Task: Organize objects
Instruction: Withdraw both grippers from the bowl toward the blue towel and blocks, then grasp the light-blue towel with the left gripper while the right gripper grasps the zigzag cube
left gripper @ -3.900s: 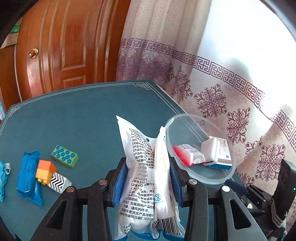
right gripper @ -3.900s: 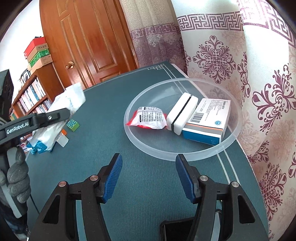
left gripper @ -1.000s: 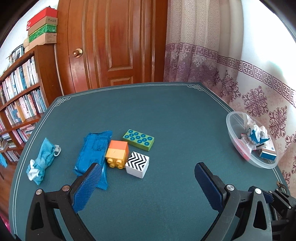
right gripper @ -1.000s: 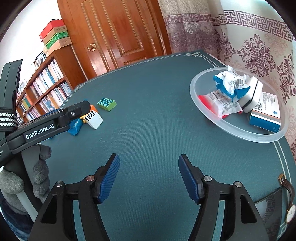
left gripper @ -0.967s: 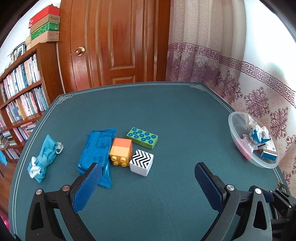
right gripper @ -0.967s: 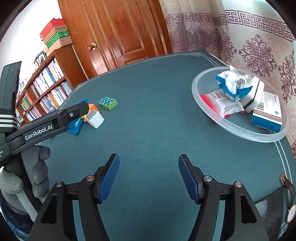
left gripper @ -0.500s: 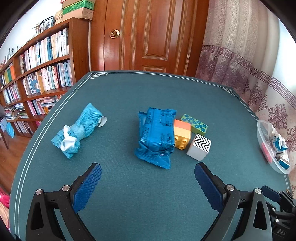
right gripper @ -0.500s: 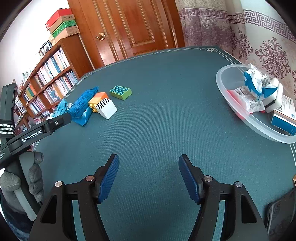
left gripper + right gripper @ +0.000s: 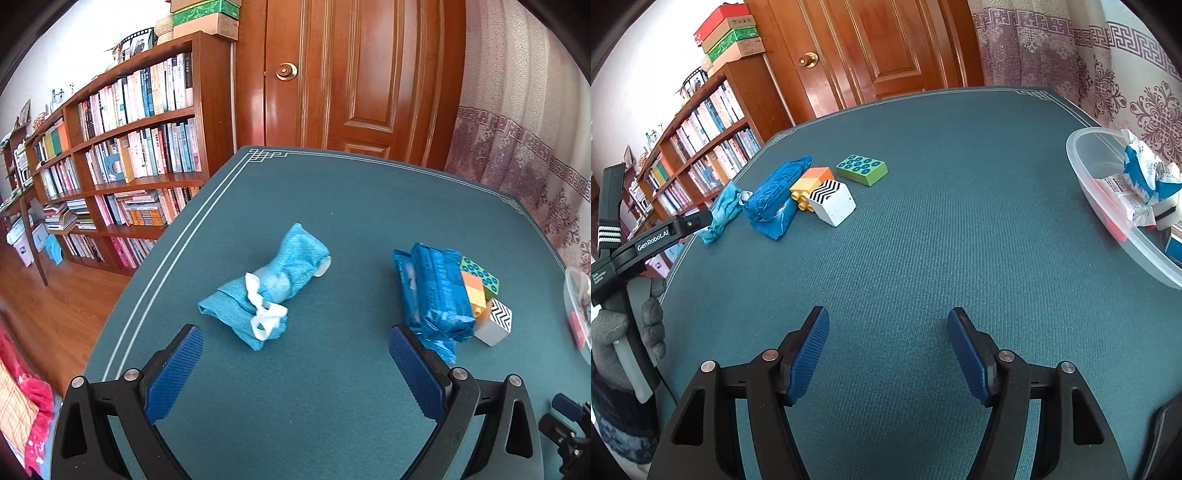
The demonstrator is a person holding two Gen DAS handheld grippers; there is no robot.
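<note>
Only the right view showed the bowl's (image 9: 1086,177) packets and the gloved hand (image 9: 624,332). Left gripper (image 9: 295,354) jaws gaped empty over the desk (image 9: 332,206), before the pouch (image 9: 266,288). Right gripper (image 9: 888,339) stood half-open, empty. Blocks (image 9: 480,291) sat partly hidden behind the packet (image 9: 436,291).

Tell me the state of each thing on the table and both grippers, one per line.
Left gripper: open, empty.
Right gripper: open, empty.
Cloth bundle: lying on the table, rolled up.
Blue packet: lying flat, touching the orange block.
Orange block: on its side, studs showing.
Zigzag block: on the table.
Green block: studs up, alone.
Bowl: holding several packets.
Door: shut.
</note>
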